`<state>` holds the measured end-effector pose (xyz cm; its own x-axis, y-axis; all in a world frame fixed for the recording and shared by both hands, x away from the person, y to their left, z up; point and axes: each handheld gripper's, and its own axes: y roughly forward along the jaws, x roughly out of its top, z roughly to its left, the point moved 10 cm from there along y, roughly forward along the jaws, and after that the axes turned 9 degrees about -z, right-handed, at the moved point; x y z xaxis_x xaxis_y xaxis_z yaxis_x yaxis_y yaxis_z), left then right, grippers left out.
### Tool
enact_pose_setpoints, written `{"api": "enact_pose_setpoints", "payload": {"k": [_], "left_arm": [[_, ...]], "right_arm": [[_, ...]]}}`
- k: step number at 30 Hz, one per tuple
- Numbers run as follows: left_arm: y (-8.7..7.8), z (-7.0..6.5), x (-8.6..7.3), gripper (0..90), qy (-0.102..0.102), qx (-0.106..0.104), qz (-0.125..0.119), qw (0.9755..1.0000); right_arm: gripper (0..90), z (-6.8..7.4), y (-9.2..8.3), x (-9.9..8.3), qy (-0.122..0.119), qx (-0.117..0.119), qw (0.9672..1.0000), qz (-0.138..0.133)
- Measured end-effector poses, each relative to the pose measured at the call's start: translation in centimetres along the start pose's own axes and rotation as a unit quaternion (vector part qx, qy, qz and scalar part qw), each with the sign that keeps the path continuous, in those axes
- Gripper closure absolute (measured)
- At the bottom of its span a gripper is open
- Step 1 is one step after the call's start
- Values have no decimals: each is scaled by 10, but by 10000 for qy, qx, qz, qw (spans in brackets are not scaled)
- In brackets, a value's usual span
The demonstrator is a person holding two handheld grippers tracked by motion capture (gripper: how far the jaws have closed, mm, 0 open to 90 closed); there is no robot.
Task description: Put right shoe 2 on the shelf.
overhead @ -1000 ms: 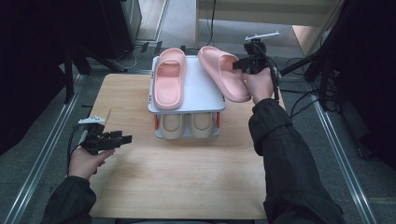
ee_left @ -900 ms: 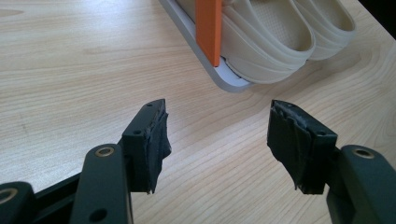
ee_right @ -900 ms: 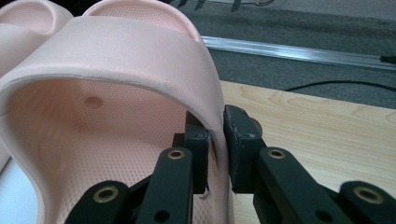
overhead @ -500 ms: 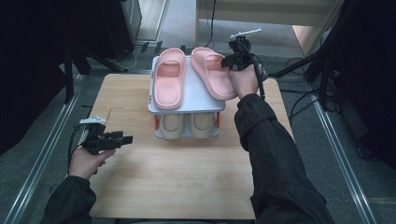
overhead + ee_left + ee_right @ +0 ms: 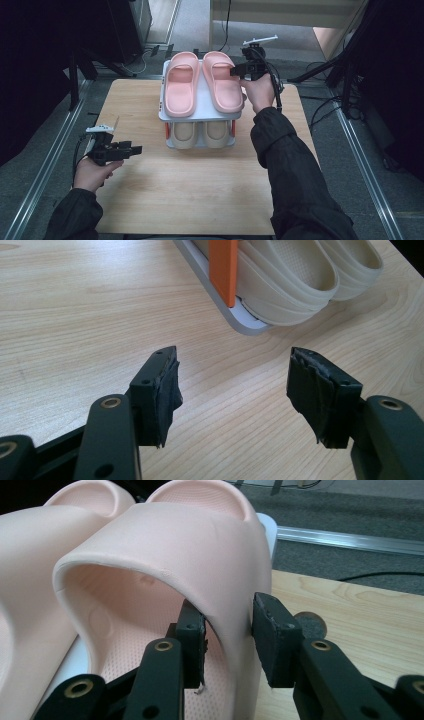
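Two pink slippers lie side by side on the top of a white two-tier rack [image 5: 200, 116]: the left one [image 5: 181, 85] and the right one [image 5: 222, 85]. My right gripper [image 5: 235, 71] is at the right slipper's strap [image 5: 200, 545]. One jaw sits under the strap and the other outside its side wall, with my right gripper [image 5: 227, 612] loosely around it. Its jaws have just been opening and stand open around the strap. My left gripper [image 5: 136, 148] rests low over the table at the left, open with nothing in it, and in its own view my left gripper [image 5: 235, 370] points at the rack's lower corner.
A pair of beige slippers [image 5: 200, 134] fills the rack's lower tier, seen close as beige slippers [image 5: 285, 285] beside an orange post [image 5: 223, 270]. The wooden table [image 5: 190, 195] has bare room in front. Metal rails and cables run along both sides.
The right hand has carried the right pink slipper leftward onto the rack top beside its mate, and the jaws have widened around the strap. The left hand has stayed put.
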<state>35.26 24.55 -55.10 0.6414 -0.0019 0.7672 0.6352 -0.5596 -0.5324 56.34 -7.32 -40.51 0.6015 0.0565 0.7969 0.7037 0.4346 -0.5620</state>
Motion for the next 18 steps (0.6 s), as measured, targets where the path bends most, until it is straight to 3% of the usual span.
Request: {"api": "enact_pose_setpoints", "payload": {"k": [6, 18], "left_arm": [[1, -1, 0, 377, -3, 6, -2, 10000], [2, -2, 1, 376, 22, -13, 3, 10000]], "right_arm": [[671, 10, -2, -2, -96, 213, 9997, -51], [658, 22, -4, -6, -122, 401, 9990, -127]]}}
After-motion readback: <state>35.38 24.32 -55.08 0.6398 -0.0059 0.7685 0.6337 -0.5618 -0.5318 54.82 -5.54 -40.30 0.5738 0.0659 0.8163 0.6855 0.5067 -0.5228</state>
